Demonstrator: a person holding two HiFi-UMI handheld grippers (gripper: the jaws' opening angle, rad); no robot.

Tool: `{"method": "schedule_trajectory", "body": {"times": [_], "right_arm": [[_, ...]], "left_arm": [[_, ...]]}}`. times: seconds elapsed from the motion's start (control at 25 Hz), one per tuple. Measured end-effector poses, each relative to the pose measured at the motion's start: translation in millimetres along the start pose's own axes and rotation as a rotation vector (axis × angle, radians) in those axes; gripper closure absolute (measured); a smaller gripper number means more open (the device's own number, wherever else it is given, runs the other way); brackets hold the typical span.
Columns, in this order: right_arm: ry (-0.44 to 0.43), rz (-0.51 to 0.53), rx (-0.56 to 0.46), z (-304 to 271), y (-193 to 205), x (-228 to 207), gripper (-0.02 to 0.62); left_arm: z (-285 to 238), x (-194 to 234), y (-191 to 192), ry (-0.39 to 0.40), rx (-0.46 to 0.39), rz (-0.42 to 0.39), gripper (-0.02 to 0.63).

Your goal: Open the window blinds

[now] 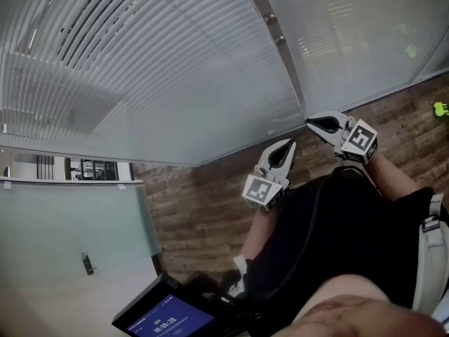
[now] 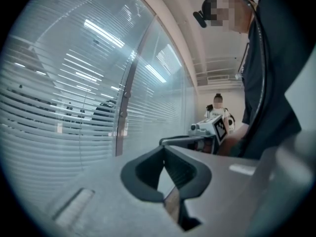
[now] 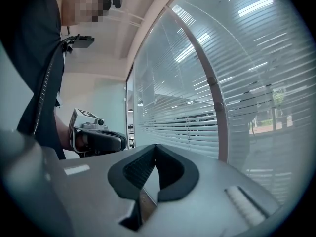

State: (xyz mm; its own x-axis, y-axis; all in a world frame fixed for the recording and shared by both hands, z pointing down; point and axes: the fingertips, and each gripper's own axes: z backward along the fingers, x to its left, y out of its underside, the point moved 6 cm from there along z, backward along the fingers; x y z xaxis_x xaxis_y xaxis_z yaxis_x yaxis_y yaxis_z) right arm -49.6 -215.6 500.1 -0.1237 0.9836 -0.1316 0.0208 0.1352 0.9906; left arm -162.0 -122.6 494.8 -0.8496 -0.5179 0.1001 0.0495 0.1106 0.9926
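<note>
The window blinds (image 1: 140, 62) hang with their slats down behind a glass pane, and light shows between the slats. A grey frame post (image 1: 280, 55) carries two small round knobs (image 1: 271, 20). My left gripper (image 1: 290, 144) is shut and empty, a short way in front of the glass. My right gripper (image 1: 311, 123) is shut too, its tips close to the post's foot. In the left gripper view the shut gripper (image 2: 163, 149) faces the blinds (image 2: 54, 107), with the right gripper (image 2: 210, 130) beside it. In the right gripper view the shut gripper (image 3: 155, 147) points along the blinds (image 3: 187, 117) beside the post (image 3: 217, 107).
A wooden floor (image 1: 203, 202) runs below the glass. A frosted glass panel (image 1: 70, 223) stands at the left, and a dark device with a lit blue screen (image 1: 165, 318) is at the bottom. A green object (image 1: 440, 108) lies far right. Another person (image 2: 217, 102) stands in the distance.
</note>
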Motion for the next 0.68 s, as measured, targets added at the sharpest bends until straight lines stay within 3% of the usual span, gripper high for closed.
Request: {"method": "schedule_trajectory", "body": {"times": [0.48, 0.68], "right_arm": [[-0.001, 0.013, 0.025, 5.2, 4.7, 4.2, 0.591], [0.014, 0.020, 0.037, 6.8, 6.7, 3.9, 0.591]], "left_arm": [[1.2, -2.2, 10.7, 0.012, -0.001, 0.007, 0.607], [3.9, -4.1, -7.1, 0.010, 0.004, 0.090, 0.609]]}}
